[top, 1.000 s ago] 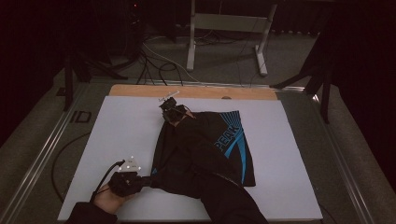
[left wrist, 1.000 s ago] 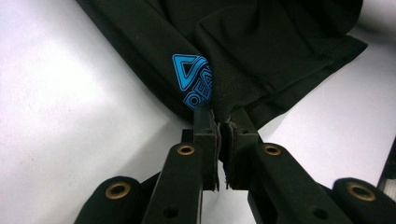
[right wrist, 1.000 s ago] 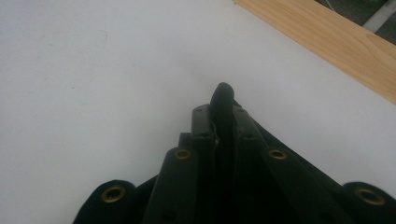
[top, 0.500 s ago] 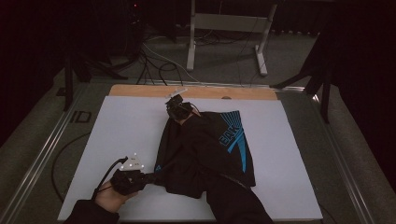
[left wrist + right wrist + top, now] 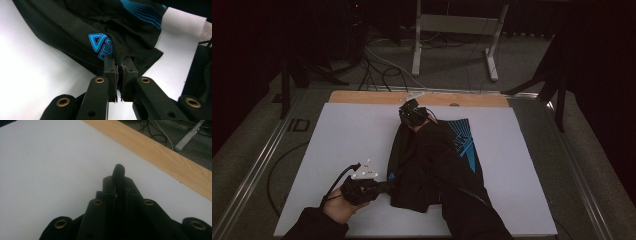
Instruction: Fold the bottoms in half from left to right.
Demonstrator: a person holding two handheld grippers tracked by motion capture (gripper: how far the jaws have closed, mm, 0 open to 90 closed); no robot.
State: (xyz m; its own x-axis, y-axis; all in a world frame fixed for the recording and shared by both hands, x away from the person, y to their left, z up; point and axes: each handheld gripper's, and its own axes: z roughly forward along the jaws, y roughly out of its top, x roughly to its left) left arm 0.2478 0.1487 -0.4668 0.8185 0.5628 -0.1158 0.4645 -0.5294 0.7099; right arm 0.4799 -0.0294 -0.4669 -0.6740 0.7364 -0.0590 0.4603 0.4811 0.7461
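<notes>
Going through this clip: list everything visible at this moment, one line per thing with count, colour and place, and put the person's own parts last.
Garment: one, black with blue print, lying mid-table, pinched at its near-left and far edges.
White sheet: one, white, covering most of the tabletop.
Table: one, light wood strip showing along the far edge.
Frame stand: one, white, on the floor beyond the table.
Floor cables: several, dark and white, beyond the table.
Left gripper: one, black, near-left, fingers shut on the garment.
Right gripper: one, black, at the far edge, shut on a fold of the garment.
Hand: one, holding the left gripper.
</notes>
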